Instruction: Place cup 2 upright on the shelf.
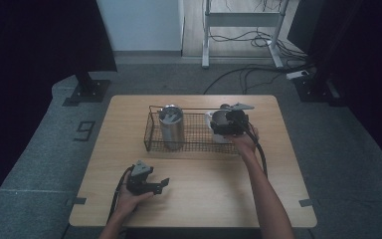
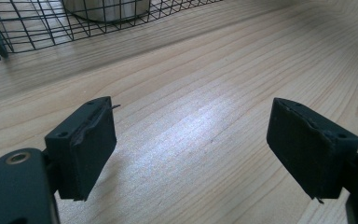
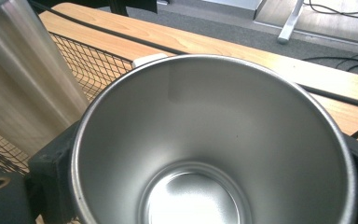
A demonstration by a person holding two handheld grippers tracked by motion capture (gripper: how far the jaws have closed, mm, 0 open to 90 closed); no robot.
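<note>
A steel cup (image 3: 214, 140) stands between the jaws of my right gripper (image 3: 205, 186), which is shut on its sides; I look straight down into its bare inside. From above, my right gripper (image 1: 231, 122) holds this cup (image 1: 219, 118) at the right end of a black wire basket (image 1: 194, 144). A taller steel tumbler (image 1: 171, 127) stands upright in the basket's left half, and it rises beside the held cup as the tumbler (image 3: 23, 79). My left gripper (image 1: 165, 184) rests low over the table's front left, open, its jaws wide apart over bare wood (image 2: 191, 149).
The wooden table (image 1: 204, 199) has free room in front of the basket. A white object (image 3: 149, 59) peeks out behind the cup's rim. The basket's mesh corner (image 2: 28, 23) lies ahead of the left gripper. Cables and a desk frame (image 1: 243, 20) sit on the floor beyond.
</note>
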